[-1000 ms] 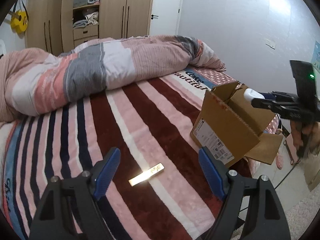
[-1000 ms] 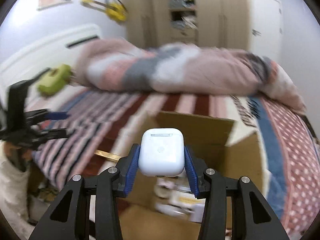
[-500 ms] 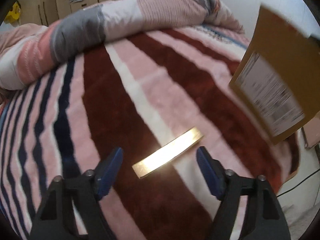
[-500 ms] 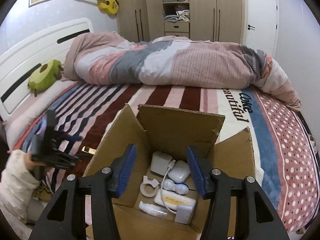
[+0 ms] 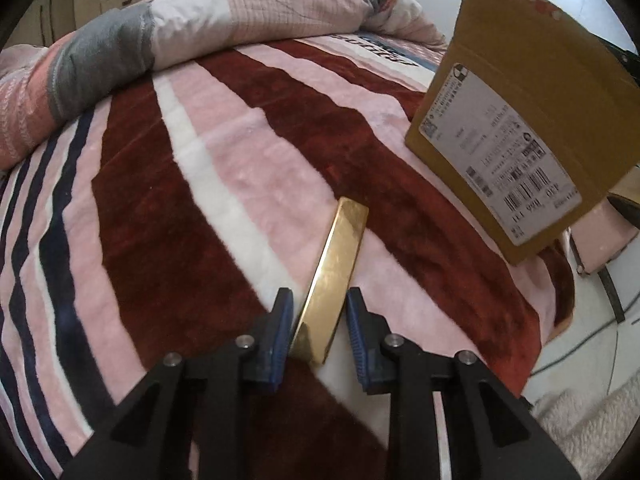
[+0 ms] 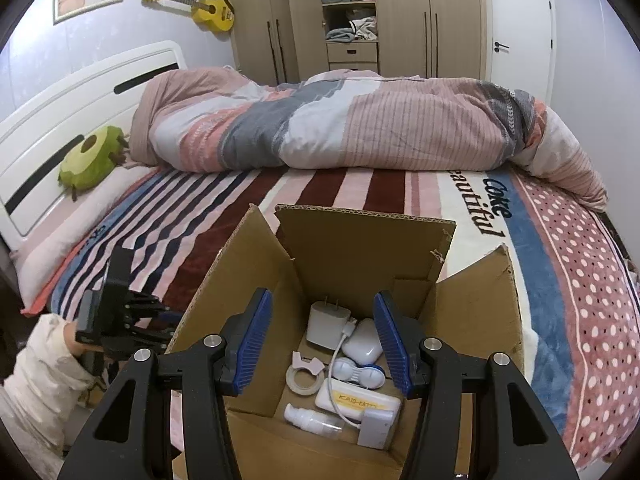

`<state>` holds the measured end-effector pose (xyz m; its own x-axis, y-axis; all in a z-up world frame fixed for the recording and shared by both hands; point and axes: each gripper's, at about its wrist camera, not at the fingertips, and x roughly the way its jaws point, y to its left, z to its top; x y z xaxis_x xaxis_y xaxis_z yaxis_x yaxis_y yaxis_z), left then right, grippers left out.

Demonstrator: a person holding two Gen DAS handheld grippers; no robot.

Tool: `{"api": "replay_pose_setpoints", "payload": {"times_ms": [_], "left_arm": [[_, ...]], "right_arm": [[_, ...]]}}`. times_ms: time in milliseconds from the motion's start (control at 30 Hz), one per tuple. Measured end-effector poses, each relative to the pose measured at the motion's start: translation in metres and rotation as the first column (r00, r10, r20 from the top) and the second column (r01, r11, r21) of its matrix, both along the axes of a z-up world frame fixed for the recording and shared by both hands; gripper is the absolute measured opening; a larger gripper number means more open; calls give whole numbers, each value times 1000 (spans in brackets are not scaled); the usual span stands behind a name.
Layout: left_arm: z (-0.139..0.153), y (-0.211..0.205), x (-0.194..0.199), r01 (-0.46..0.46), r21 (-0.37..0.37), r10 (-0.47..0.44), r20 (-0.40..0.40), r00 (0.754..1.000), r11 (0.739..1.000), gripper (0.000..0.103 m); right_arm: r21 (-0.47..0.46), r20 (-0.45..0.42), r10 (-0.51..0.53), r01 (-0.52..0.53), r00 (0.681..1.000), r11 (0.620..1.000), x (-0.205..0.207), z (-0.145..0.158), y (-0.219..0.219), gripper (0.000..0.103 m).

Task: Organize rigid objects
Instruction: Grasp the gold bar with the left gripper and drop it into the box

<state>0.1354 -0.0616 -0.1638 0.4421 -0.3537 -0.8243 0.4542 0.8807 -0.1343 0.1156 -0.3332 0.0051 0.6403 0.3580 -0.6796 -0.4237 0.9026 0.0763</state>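
In the left wrist view the striped plush blanket (image 5: 224, 184) fills the frame, and a rumpled duvet (image 5: 168, 28) lies across it from nine to one o'clock. At six o'clock the left gripper (image 5: 319, 320) straddles the near end of a flat gold bar (image 5: 334, 276). Its jaws are closing, and the blue pads (image 5: 280, 328) sit just beside the bar's edges; whether they already press on it cannot be told. The bar tilts up on one long edge and points toward one o'clock. At two o'clock stands the cardboard box (image 5: 532, 80), its shipping label (image 5: 500, 156) facing the camera.

In the right wrist view, at eight o'clock, a hand in a cream sleeve (image 6: 44, 364) holds the other gripper low at the blanket. At ten o'clock a green plush toy (image 6: 92, 158) rests by the white headboard (image 6: 80, 76). At centre the right gripper (image 6: 323, 338) hangs over the open box with jaws apart and nothing between them. Down inside lie a white charger plug (image 6: 326, 322), an earbud case (image 6: 362, 344), a tape roll (image 6: 302, 380) and a small spray bottle (image 6: 312, 420). At twelve o'clock stands a wardrobe (image 6: 352, 16), with a yellow ukulele (image 6: 204, 6) on the wall to its left.
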Motion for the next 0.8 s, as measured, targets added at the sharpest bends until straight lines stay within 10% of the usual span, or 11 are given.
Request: {"api": "replay_pose_setpoints", "payload": {"times_ms": [333,567,800], "left_arm": [[76,3,-16,-65,-20,67,161,985,998,15],[199,-52,-29,77,-82,-42,362,931,994,15],[230,-122,-20,225,-56,-185,397,899,973,15]], "right_arm": [[10,10,10,-10,1000,1000,-3,-1,-5,49],[40,6,10,-10,1000,999,-5,-3,-17,49],[56,11,4,-5,1000,998,-6,-1,-30,49]]}}
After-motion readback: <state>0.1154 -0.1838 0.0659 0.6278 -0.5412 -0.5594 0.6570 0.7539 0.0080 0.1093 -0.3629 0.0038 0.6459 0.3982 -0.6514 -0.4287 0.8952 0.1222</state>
